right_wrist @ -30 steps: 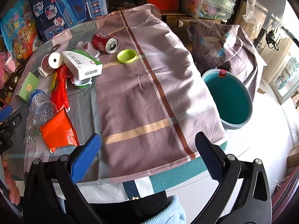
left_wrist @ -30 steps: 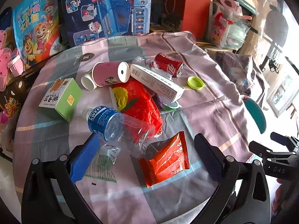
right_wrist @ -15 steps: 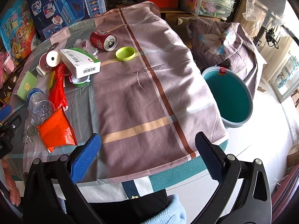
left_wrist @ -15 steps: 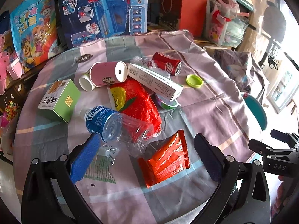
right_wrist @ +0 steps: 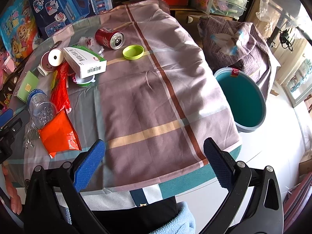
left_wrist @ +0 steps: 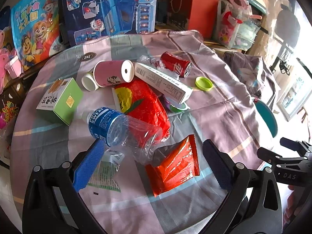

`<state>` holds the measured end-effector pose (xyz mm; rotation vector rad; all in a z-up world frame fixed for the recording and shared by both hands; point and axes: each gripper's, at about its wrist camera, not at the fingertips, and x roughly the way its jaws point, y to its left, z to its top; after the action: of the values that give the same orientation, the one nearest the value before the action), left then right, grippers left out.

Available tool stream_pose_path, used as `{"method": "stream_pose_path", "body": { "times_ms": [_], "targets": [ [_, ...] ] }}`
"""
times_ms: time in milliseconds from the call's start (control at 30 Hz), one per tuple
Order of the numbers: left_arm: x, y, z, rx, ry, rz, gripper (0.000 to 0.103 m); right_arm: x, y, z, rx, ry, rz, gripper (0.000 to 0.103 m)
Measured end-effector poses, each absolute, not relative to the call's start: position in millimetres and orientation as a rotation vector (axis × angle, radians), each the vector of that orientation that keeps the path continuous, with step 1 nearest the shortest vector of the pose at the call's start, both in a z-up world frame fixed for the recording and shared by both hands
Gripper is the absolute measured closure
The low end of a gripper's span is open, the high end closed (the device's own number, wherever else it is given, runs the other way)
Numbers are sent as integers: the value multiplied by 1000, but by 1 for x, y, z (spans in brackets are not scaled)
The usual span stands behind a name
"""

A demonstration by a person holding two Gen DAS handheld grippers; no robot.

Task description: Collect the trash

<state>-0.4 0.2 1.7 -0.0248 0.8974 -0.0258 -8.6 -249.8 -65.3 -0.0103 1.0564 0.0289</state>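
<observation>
Left wrist: left gripper [left_wrist: 152, 161], spread wide and empty, now closer over bottle [left_wrist: 119, 128] and orange wrapper [left_wrist: 173, 165] than a second ago; pickup near. Bottle lying flat, cap up-left, base toward gripper.

Right wrist: right gripper [right_wrist: 154, 163] spread, empty, nearly unmoved above bare cloth [right_wrist: 156, 97]; bin [right_wrist: 243, 97] beside table, right.

A cluttered home room. Boxed toys [left_wrist: 109, 9] (cartoon packaging) stand behind the cloth-covered table [right_wrist: 156, 89]. A draped chair [right_wrist: 234, 44] sits beside it.
</observation>
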Motion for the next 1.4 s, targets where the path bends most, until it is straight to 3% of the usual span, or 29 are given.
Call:
{"method": "stream_pose_path", "body": {
  "times_ms": [300,700,1167,1333,1400],
  "targets": [
    [-2,20,-1,-34,888,-23,3,-5,-242,-70,-20,1085,43,6],
    [-6,108,-21,-72,926,81,3,7,-216,-74,-32,1135,118,6],
    [-12,144,-61,-80,1006,17,3,38,-95,-63,-153,1168,436,6],
    [-7,172,-57,-51,996,61,3,58,-37,-59,-234,1207,561,20],
    [-2,189,-54,-80,1006,68,3,68,-17,-64,-281,1232,588,21]
  ]
}}
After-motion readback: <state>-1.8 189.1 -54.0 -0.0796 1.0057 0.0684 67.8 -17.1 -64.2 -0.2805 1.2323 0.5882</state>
